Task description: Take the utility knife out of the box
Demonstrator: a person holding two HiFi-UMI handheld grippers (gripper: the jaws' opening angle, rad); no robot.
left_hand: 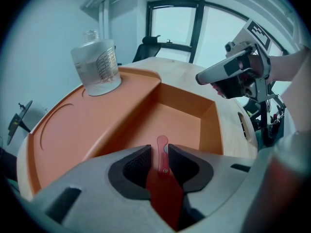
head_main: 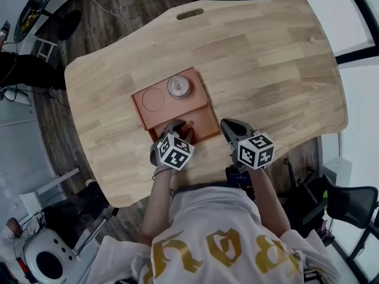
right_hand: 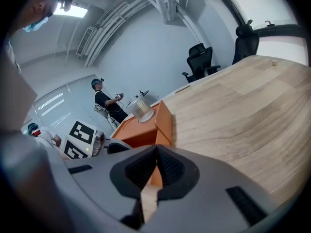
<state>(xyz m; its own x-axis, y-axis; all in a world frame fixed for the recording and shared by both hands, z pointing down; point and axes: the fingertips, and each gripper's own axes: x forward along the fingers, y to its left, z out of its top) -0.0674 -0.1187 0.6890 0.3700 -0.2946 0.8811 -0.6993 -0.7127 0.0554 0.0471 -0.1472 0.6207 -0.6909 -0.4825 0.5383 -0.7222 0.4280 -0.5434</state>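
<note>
An orange box (head_main: 151, 116) lies on the wooden table, with a raised shelf and a lower compartment (left_hand: 181, 123) on its near side. My left gripper (left_hand: 158, 160) is shut on the red utility knife (left_hand: 161, 155), held just above the compartment's near edge; in the head view the left gripper (head_main: 176, 136) hangs over the box's front wall. Right of the box, my right gripper (head_main: 230, 129) hovers over bare table. Its jaws are shut with nothing between them, seen in the right gripper view (right_hand: 156, 165) beside the box's corner (right_hand: 163, 123).
A glass jar (head_main: 178, 87) stands on the box's shelf, beside a round recess (head_main: 153, 99). The table (head_main: 266, 64) has a slot handle at its far edge. Office chairs (right_hand: 200, 57) and people stand in the room beyond.
</note>
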